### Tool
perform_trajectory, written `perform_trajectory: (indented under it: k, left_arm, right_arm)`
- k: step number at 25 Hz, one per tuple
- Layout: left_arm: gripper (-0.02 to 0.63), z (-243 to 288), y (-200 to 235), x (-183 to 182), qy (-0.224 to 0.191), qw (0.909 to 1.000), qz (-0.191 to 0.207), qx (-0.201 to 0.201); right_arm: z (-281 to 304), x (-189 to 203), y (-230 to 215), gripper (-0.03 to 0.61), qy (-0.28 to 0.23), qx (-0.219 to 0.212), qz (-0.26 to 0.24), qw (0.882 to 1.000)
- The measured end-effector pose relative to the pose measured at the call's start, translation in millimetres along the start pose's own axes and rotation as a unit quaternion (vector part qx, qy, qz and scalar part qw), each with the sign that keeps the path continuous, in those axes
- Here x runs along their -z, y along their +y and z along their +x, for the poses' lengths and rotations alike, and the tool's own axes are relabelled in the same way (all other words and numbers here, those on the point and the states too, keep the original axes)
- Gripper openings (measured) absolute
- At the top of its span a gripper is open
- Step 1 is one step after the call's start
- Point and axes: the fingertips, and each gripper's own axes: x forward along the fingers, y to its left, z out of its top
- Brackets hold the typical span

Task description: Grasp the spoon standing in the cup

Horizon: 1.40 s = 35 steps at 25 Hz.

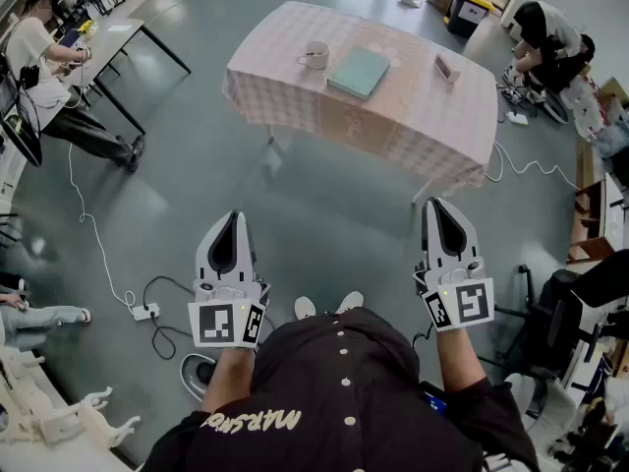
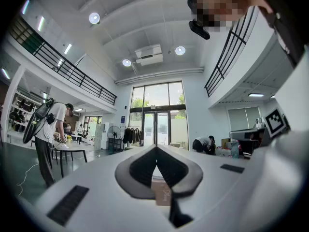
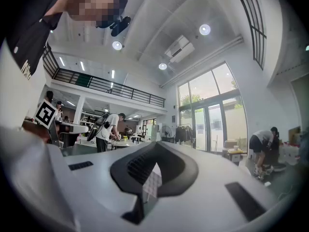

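Observation:
A white cup [image 1: 315, 55] stands on a table with a pink checked cloth [image 1: 413, 116] at the far end of the head view; a thin spoon handle shows at the cup's rim, too small to make out clearly. Both grippers are held close to the person's body, far short of the table. The left gripper [image 1: 234, 216] and the right gripper [image 1: 434, 205] point toward the table, each with its jaws together and nothing between them. The left gripper view [image 2: 156, 149] and the right gripper view [image 3: 155, 147] look up into the hall; neither shows the cup.
A green book [image 1: 359, 72] and a small device [image 1: 446, 67] lie on the table beside the cup. Cables and a power strip [image 1: 144, 312] lie on the grey floor at the left. People sit at desks at the left and crouch at the upper right. An office chair [image 1: 560, 313] stands at the right.

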Motion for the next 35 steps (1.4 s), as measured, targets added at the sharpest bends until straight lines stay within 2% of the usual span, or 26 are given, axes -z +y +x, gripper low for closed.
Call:
perform_trajectory:
  k: [8, 15, 21, 35]
  left_arm:
    - [0.011, -4, 1, 1, 0.0, 1.0, 0.0, 0.005]
    - [0.011, -3, -3, 2, 0.002, 1.0, 0.003, 0.001]
    - [0.011, -1, -9, 3, 0.002, 1.0, 0.006, 0.004]
    - [0.011, 5, -23, 0, 0.004, 0.9999, 0.01, -0.006]
  right_arm:
    - [2, -1, 6, 0.0, 0.0, -0.002, -0.005, 1.0]
    - [-1, -2, 6, 0.002, -0.013, -0.014, 0.023, 1.0]
    - [-2, -2, -1, 0.003, -0.016, -0.005, 0.016, 1.0]
    - [0, -3, -17, 0.293, -0.015, -0.026, 0.036, 0.999]
